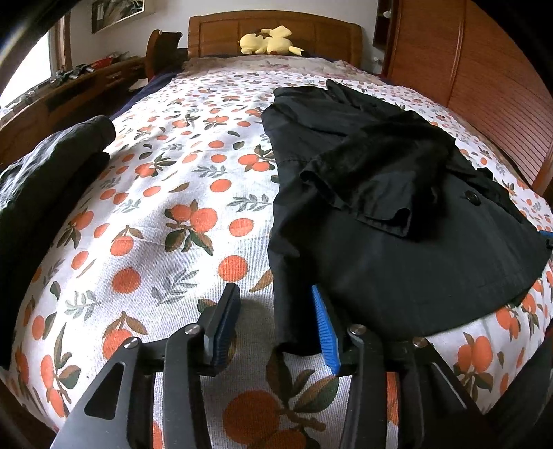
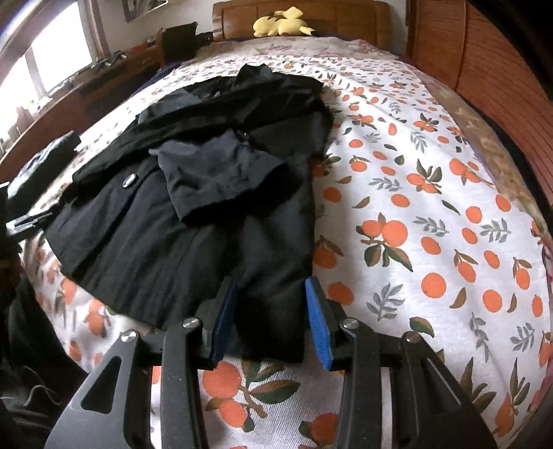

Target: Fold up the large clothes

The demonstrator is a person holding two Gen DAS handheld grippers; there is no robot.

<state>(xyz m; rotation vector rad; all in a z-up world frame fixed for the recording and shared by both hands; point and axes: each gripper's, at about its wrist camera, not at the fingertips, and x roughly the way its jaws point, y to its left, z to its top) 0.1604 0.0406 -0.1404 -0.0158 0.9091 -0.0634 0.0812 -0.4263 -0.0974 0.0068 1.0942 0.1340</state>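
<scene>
**Black coat laid out on the orange-print bed, both grippers at its near hem**

We see a black coat (image 1: 397,214) spread on the orange-print bedspread (image 1: 179,214), its sleeves folded across its front and a button (image 1: 471,197) showing. Our left gripper (image 1: 276,324) stands released: its blue pad (image 1: 325,331) lies against the coat's near corner, while the other finger is well clear over bare bedspread. Our right gripper (image 2: 273,321) straddles the coat's (image 2: 193,221) near hem with the fabric between its fingers; we cannot tell whether the pads press on it. Another dark garment (image 1: 45,179) lies at the bed's left edge. A yellow plush toy (image 1: 269,41) rests against the wooden headboard (image 1: 214,31).
</scene>
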